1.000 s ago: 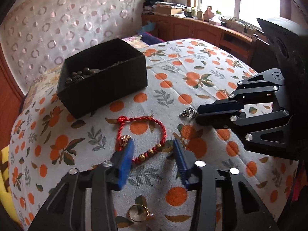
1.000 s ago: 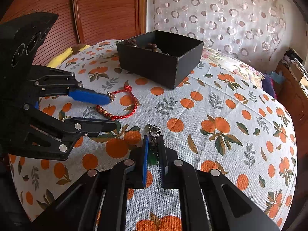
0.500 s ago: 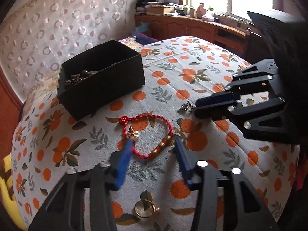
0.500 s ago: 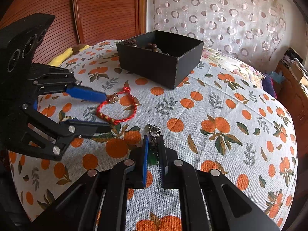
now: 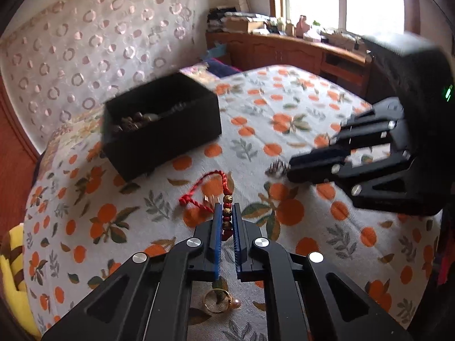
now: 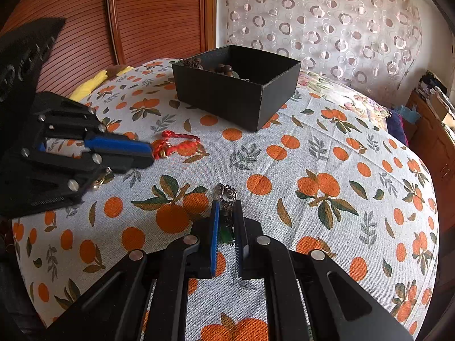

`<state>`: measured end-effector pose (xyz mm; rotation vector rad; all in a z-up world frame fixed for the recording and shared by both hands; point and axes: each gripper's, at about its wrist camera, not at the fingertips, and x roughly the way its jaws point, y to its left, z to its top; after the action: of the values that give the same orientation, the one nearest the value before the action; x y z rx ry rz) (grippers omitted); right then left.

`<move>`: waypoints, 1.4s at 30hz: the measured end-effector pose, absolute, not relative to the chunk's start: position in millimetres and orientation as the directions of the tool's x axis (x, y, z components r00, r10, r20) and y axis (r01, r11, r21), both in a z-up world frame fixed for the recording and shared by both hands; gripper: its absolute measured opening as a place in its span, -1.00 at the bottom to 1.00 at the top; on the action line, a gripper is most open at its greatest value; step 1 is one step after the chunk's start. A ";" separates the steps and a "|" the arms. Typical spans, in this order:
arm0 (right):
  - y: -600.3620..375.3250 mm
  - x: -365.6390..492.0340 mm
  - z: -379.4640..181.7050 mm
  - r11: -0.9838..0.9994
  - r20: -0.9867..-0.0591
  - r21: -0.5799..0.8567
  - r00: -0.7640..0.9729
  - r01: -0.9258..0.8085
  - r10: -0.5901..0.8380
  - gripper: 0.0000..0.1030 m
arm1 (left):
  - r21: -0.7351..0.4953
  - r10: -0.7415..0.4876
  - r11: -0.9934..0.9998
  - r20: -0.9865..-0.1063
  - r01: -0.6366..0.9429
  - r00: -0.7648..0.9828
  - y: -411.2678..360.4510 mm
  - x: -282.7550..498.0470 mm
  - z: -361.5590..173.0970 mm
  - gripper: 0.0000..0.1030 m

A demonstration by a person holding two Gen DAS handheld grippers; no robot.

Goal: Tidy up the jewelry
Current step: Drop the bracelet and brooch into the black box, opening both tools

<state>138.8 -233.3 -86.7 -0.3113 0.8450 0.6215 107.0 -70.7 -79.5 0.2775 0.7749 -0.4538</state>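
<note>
My left gripper is shut on the beaded part of a red cord bracelet, whose loop trails on the cloth toward the black box. The bracelet also shows in the right wrist view, beside the left gripper. My right gripper is shut on a silver chain with a green stone, low over the cloth. In the left wrist view the right gripper holds the chain piece. The black box holds dark beads.
A gold ring with a pearl lies on the orange-print cloth under my left gripper. A yellow cushion lies at the left edge. A wooden cabinet and a patterned curtain stand behind the table.
My left gripper has closed on the bracelet's beads; it was open around it before. The bracelet loop has bunched up. My right gripper stays shut on the chain.
</note>
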 end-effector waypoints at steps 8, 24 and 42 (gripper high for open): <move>-233.2 138.3 -86.7 0.782 -0.774 -0.015 0.503 -0.624 0.386 -0.79 | 0.051 -0.309 0.896 -0.641 0.441 0.702 -58.7 106.2 -42.9 -0.88; -231.0 139.7 -62.1 0.786 -0.735 -0.034 0.548 -0.617 0.398 -0.88 | 0.026 -0.267 0.939 -0.574 0.343 0.774 -32.7 114.2 -12.1 -0.88; -220.3 194.3 28.5 0.764 -0.604 0.007 0.606 -0.645 0.518 -0.87 | -0.008 -0.267 0.951 -0.529 0.310 0.805 -13.6 148.0 13.9 -0.88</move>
<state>194.3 -220.3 28.5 -0.2206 0.6235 0.6787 148.0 -13.6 13.9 0.0801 0.5542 -0.3093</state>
